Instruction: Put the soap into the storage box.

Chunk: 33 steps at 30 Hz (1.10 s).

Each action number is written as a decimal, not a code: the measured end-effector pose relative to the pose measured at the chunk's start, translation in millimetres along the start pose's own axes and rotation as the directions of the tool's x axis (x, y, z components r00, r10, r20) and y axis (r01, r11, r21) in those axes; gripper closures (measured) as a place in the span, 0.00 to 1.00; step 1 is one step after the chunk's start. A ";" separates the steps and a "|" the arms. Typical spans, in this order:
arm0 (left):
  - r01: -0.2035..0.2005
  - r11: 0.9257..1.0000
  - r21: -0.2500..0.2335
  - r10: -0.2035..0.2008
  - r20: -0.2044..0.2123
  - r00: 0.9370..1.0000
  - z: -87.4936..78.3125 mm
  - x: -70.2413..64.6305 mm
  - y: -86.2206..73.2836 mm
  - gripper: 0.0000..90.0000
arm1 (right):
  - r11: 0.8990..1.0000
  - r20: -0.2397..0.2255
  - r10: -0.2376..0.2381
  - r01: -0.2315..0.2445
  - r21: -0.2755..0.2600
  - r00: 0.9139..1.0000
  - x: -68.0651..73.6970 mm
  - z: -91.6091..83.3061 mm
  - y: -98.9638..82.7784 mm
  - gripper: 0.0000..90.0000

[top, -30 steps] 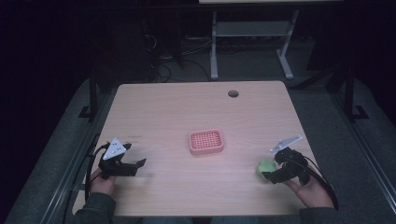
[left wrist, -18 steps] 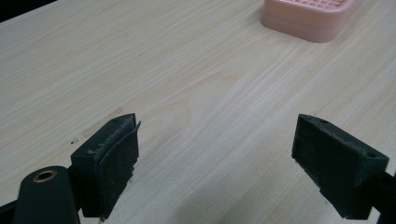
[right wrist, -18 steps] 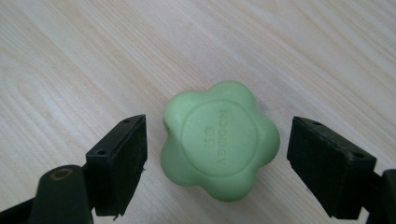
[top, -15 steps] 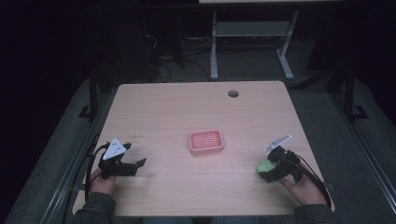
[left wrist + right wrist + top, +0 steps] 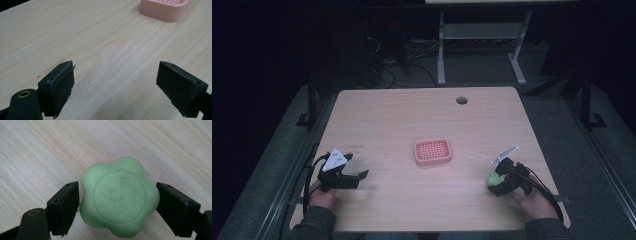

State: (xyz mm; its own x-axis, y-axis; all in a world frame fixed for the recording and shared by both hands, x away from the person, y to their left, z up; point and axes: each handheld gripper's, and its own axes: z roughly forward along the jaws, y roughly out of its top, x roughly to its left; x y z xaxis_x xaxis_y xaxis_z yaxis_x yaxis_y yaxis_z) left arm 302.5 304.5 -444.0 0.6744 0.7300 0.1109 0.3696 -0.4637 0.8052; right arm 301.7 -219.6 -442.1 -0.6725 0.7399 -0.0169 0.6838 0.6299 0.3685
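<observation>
Green flower-shaped soap [image 5: 120, 197] sits clamped between right gripper [image 5: 117, 206] jaws; left gripper [image 5: 117, 87] gapes wide, empty.

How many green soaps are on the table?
1: a flower-shaped green soap lies between the right gripper jaws, near the table right front edge.

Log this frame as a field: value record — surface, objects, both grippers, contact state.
surface: wooden table, with a round hole near the far edge
soap: green flower-shaped bar, lying flat on the table at the right near edge
soap dish: pink slotted tray, mid-table, nothing in it
right gripper: jaws bracket the soap on two sides; contact on either side cannot be told
left gripper: jaws wide apart, nothing between them, low over bare wood
soap vs dish: apart
</observation>
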 end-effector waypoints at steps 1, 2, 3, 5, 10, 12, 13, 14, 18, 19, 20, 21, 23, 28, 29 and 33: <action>-0.001 1.000 -0.001 0.001 0.000 1.000 0.4 0.0 -0.1 0.16 | 1.000 0.002 0.003 -0.003 0.002 1.000 0.0 0.4 0.3 0.24; -0.002 1.000 0.005 0.002 0.002 1.000 0.1 0.0 0.1 0.16 | 1.000 0.004 0.007 -0.007 0.004 1.000 0.2 0.4 0.5 0.24; -0.002 1.000 0.005 0.002 0.002 1.000 0.2 -0.1 0.1 0.16 | 1.000 0.006 0.007 -0.007 0.004 1.000 0.1 0.4 0.7 0.24; -0.003 1.000 0.006 0.003 0.002 1.000 0.3 -0.1 0.0 0.16 | 1.000 0.006 0.005 -0.005 0.002 1.000 -0.1 0.4 0.8 0.25; 0.002 1.000 0.001 -0.002 0.000 1.000 0.0 0.4 -0.2 0.16 | 1.000 0.011 0.010 -0.010 0.004 1.000 0.1 0.2 0.6 0.26; -0.001 1.000 0.004 0.001 0.001 1.000 0.2 0.0 0.0 0.16 | 1.000 0.013 0.005 -0.005 0.005 1.000 0.3 0.7 1.2 0.26; 0.003 1.000 0.007 -0.003 0.003 1.000 0.3 -0.2 -0.1 0.16 | 1.000 0.013 0.005 -0.005 0.004 1.000 0.5 1.2 1.4 0.26; -0.003 1.000 0.007 0.003 0.001 1.000 0.2 0.1 0.0 0.16 | 1.000 0.012 0.003 -0.003 0.006 1.000 0.6 1.7 1.5 0.26; 0.003 1.000 -0.002 -0.003 -0.001 1.000 -0.2 0.5 -0.2 0.16 | 1.000 0.015 0.002 -0.002 0.011 1.000 0.6 2.9 1.2 0.27; 0.003 1.000 -0.002 -0.003 -0.001 1.000 0.0 0.6 -0.3 0.16 | 1.000 0.014 0.003 -0.003 0.009 1.000 0.4 2.8 1.1 0.27; 0.000 1.000 0.002 0.000 0.000 1.000 0.1 0.5 -0.2 0.16 | 1.000 0.012 0.008 -0.008 0.009 1.000 0.3 2.7 1.0 0.27; -0.011 1.000 0.011 0.011 -0.001 1.000 -0.5 0.9 0.0 0.16 | 1.000 0.013 0.006 -0.006 0.009 1.000 0.3 2.8 1.0 0.27; -0.001 1.000 0.002 0.001 0.000 1.000 0.1 0.0 -0.1 0.16 | 1.000 0.015 0.004 -0.004 0.008 1.000 0.6 3.0 1.1 0.27; -0.003 1.000 0.006 0.003 0.001 1.000 -0.2 0.7 -0.2 0.16 | 1.000 0.014 0.007 -0.007 0.009 1.000 0.4 3.0 1.1 0.28; 0.009 1.000 0.007 -0.009 0.004 1.000 0.5 -0.9 -0.2 0.16 | 1.000 0.013 0.007 -0.007 0.009 1.000 0.3 3.0 1.1 0.28; 0.006 1.000 0.006 -0.006 0.004 1.000 0.7 -0.9 -0.2 0.16 | 1.000 0.010 0.005 -0.005 0.009 1.000 -0.1 2.9 1.2 0.28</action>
State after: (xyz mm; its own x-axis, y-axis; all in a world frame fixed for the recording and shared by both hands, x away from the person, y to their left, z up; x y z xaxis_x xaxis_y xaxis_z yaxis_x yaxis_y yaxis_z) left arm 302.2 303.6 -444.7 0.6750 0.7305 0.1038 0.3773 -0.4627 0.8022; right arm 303.5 -218.3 -444.4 -0.6658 0.7457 -0.0246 0.6899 0.6279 0.3604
